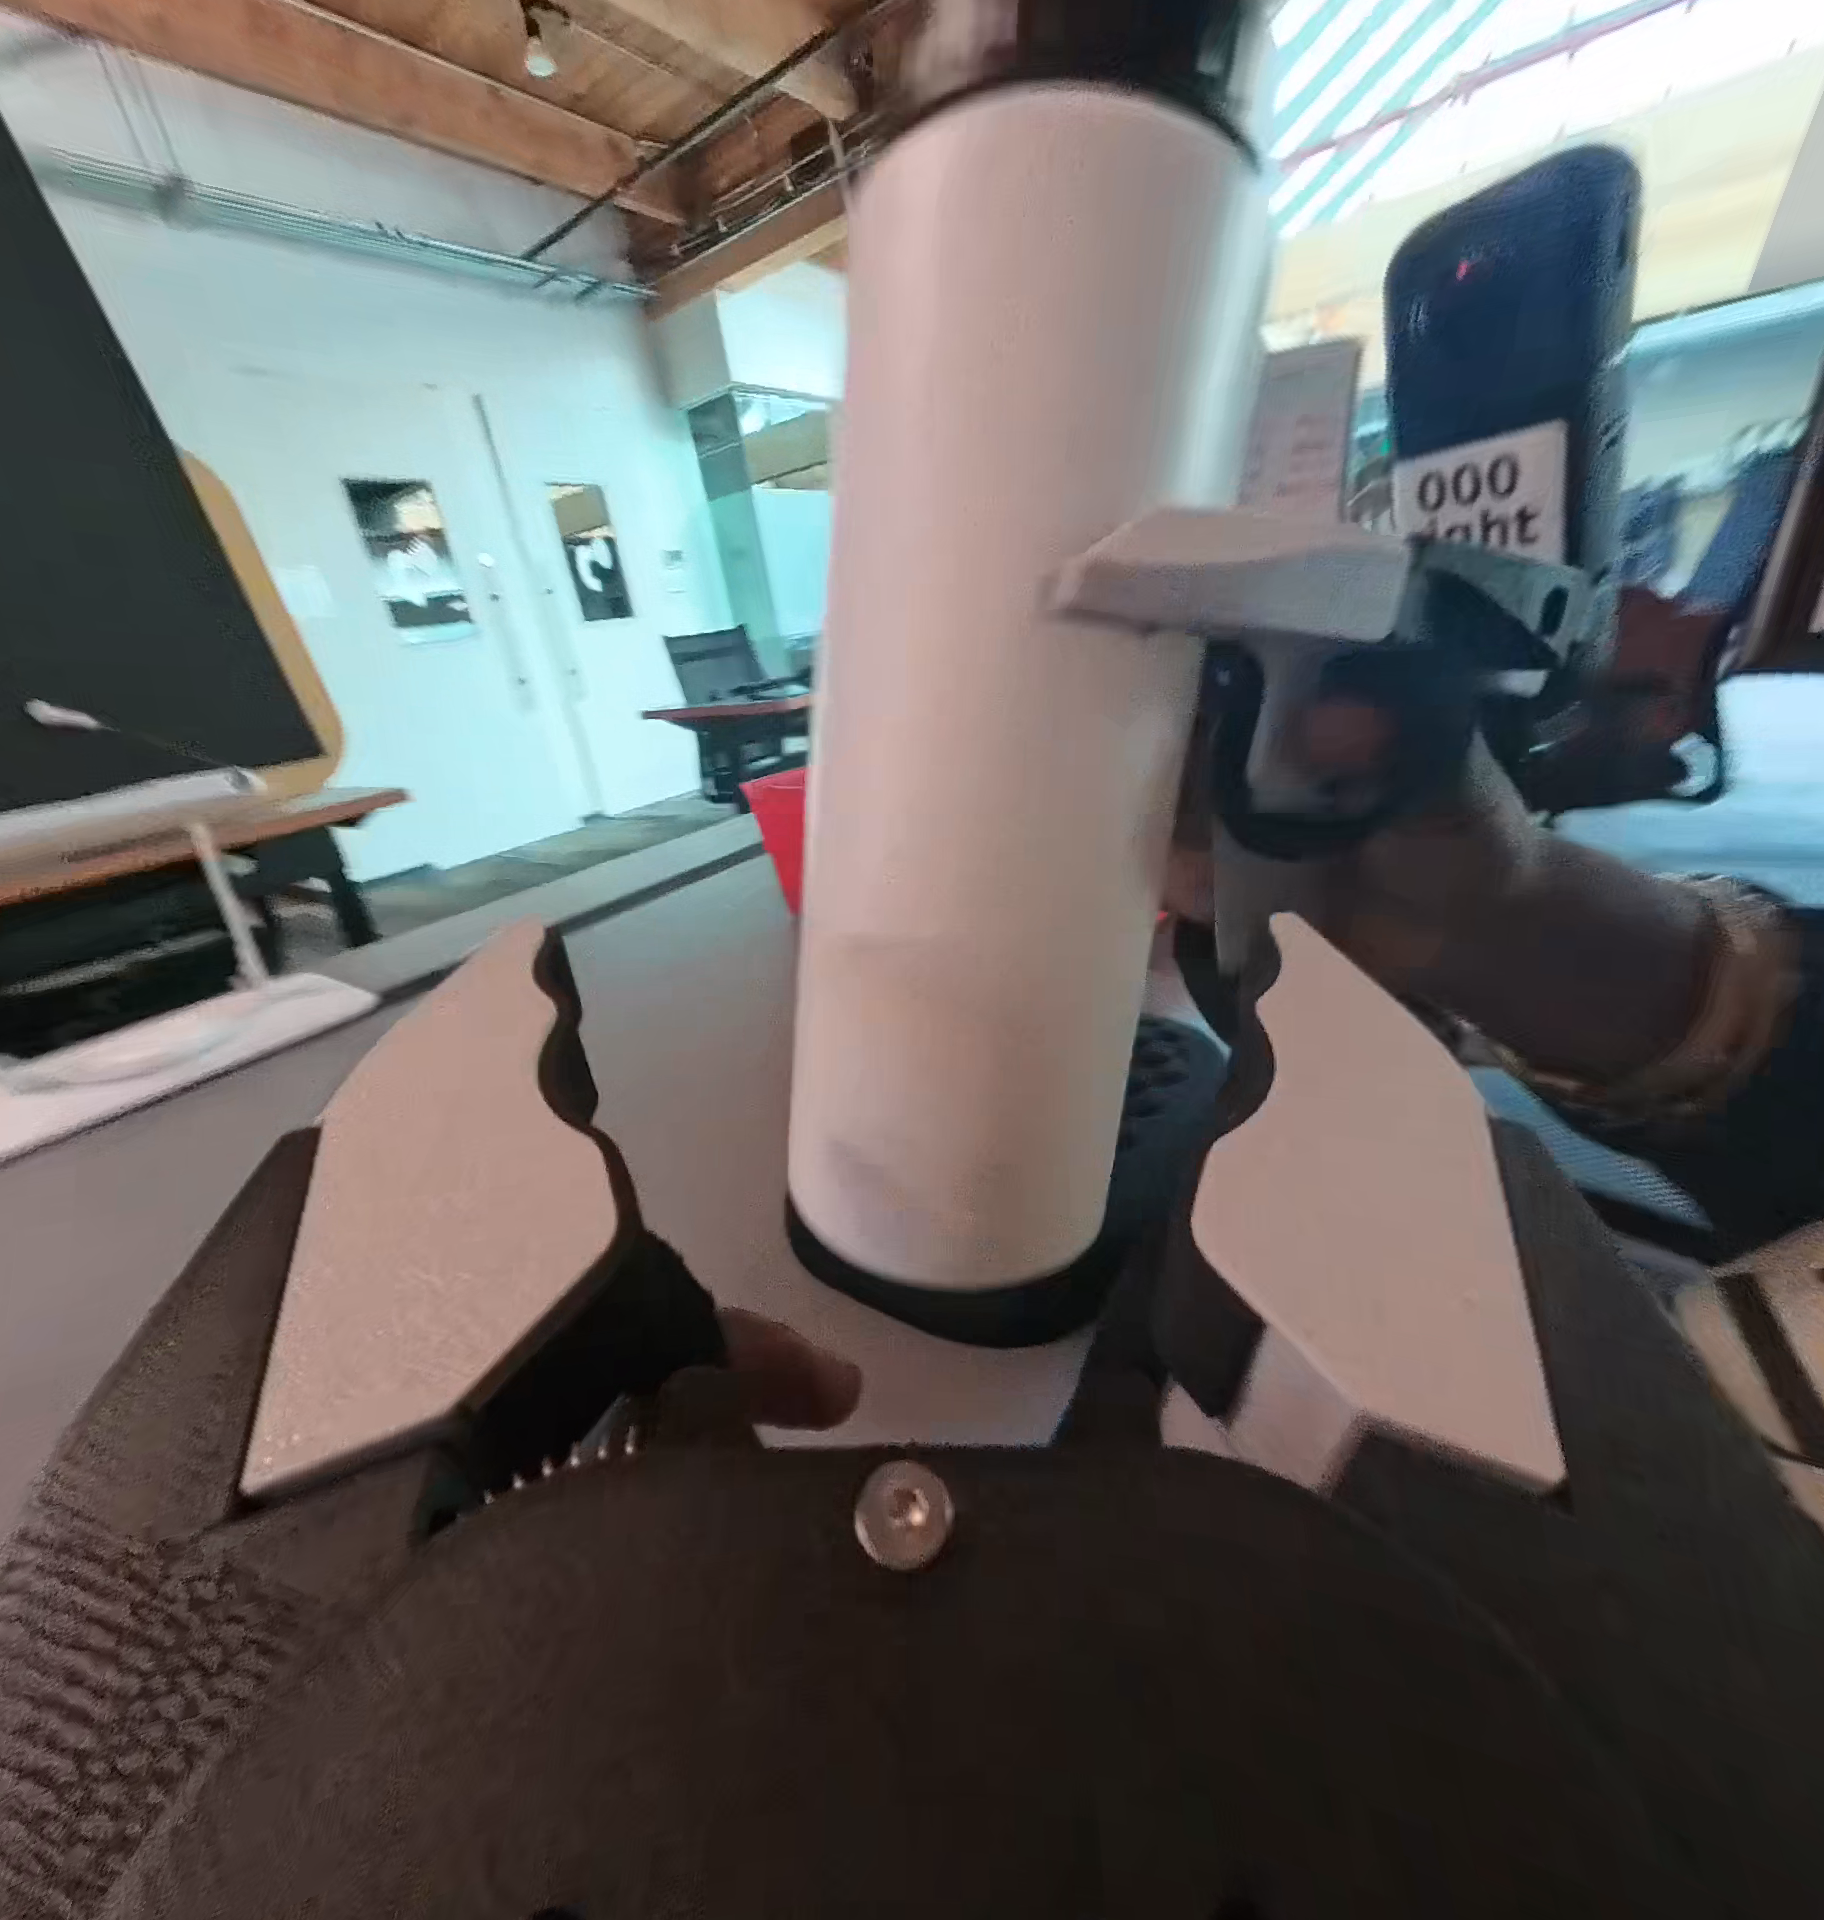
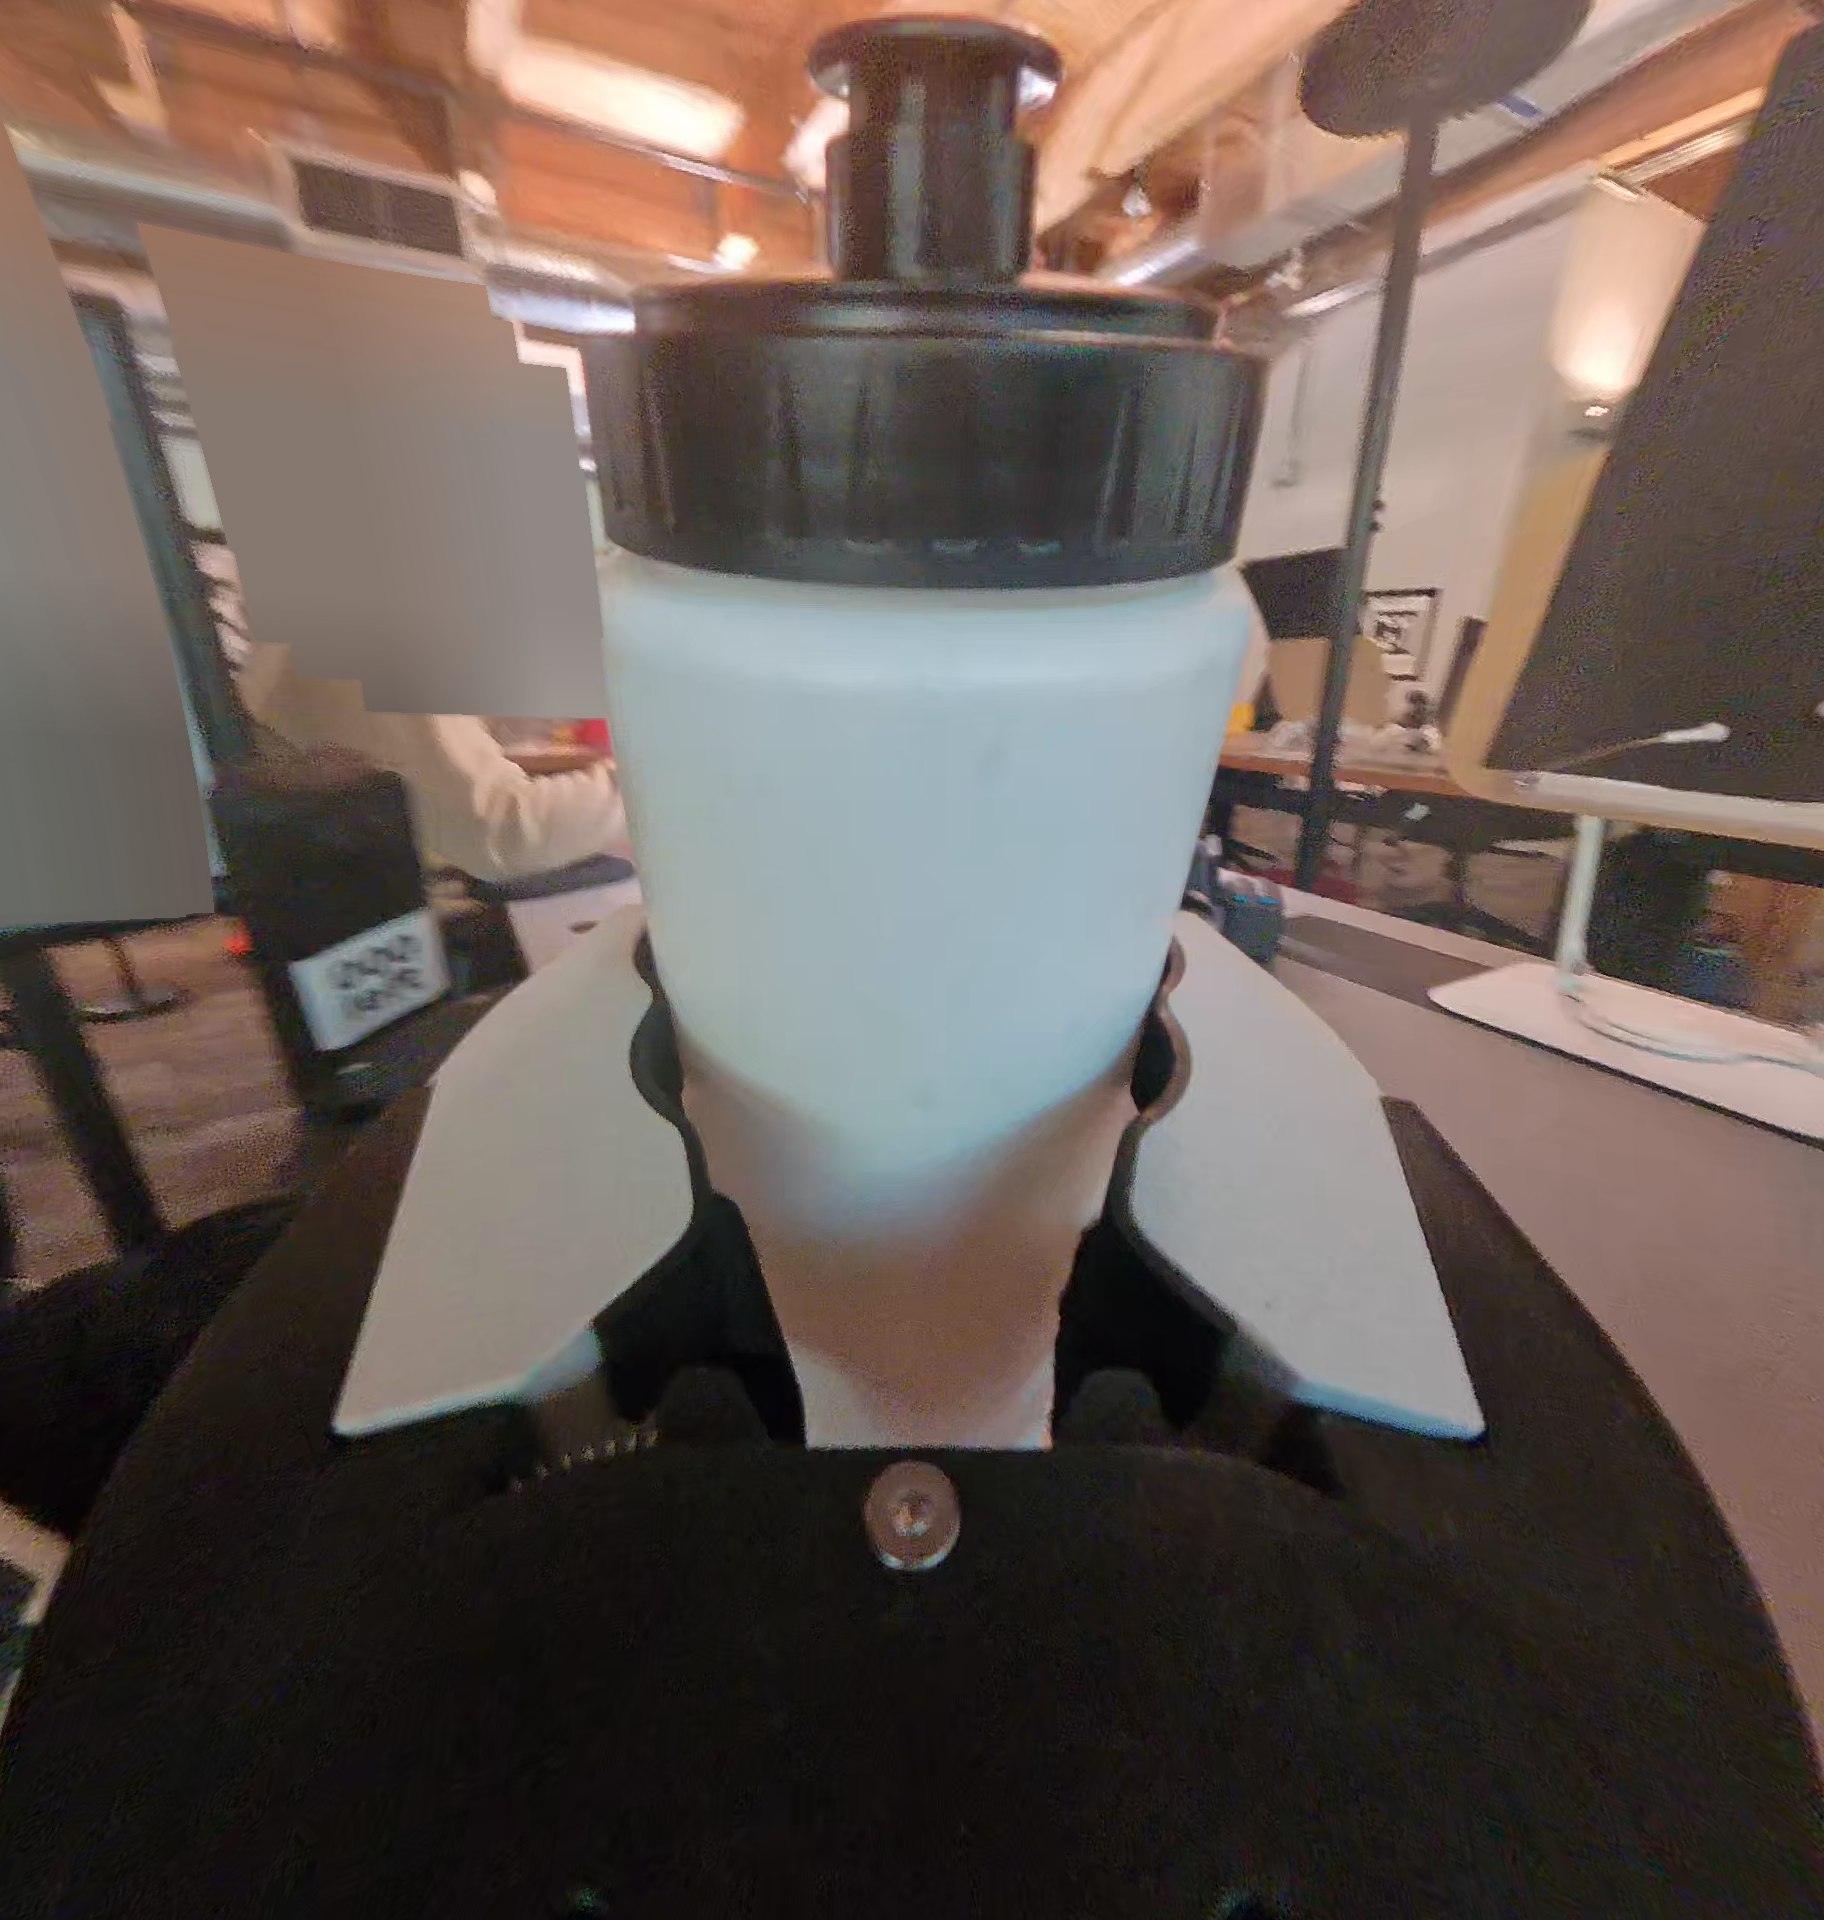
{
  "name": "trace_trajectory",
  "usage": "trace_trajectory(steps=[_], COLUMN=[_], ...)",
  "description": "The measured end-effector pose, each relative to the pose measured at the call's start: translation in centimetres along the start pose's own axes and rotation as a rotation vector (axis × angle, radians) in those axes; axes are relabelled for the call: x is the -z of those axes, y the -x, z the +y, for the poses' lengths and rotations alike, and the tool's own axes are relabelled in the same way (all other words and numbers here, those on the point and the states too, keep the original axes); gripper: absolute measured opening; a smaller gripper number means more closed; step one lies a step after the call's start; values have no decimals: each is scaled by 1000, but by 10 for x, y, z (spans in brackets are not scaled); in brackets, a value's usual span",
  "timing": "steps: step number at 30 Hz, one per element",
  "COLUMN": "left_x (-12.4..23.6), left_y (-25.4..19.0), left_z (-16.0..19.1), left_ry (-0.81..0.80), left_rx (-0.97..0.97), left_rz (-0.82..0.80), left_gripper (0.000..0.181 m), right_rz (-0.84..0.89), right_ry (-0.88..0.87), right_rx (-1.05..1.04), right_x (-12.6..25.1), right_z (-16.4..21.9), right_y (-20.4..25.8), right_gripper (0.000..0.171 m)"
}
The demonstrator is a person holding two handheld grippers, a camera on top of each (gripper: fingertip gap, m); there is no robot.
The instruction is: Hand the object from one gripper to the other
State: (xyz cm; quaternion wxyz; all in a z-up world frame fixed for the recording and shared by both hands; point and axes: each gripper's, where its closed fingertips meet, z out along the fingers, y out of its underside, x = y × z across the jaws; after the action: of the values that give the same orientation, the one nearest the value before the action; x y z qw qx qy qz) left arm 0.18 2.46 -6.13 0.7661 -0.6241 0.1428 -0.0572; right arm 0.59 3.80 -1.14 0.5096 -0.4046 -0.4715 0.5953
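I am pinching the white squeeze bottle [image 2: 908, 831] in my right tongs [image 2: 908, 1049] while my left tongs [image 1: 908, 1091], spread around its base at 12 o'clock, are risking a drop if I release early.

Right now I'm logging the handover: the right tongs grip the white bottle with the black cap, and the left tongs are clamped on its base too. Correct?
Not quite. The left tongs are open, their fingers clear of the white bottle, as the left wrist view shows. The right tongs do grip it.
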Motion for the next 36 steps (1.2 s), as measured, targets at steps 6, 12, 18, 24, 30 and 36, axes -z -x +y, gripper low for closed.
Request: trace_trajectory(steps=[6, 12, 18, 24, 30, 36], left_x=[-14, -7, 12, 25, 26, 39], left_y=[-13, -25, -68, -80, -83, -91], left_z=[31, 17, -11, -4, 12, 21], left_ry=[214, 114, -62, 49, 136, 152], left_rx=[-286, -49, 374, 498, 376, 135], left_rz=[-93, 107, 577, 699, 557, 396], left_gripper=[101, 90, 90, 91, 94, 97], right_rz=[-15, -137, -401, -432, -232, -72], right_ry=[99, 48, 81, 39, 13, -58], right_rx=[4, -54, -310, -294, -147, -67], right_x=[-14, -10, -2, 3, 9, 20], right_z=[23, 13, 23, 29, 38, 35], right_y=[32, 41, 61, 79, 77, 86], right_gripper=[88, 86, 109, 90, 88, 88])
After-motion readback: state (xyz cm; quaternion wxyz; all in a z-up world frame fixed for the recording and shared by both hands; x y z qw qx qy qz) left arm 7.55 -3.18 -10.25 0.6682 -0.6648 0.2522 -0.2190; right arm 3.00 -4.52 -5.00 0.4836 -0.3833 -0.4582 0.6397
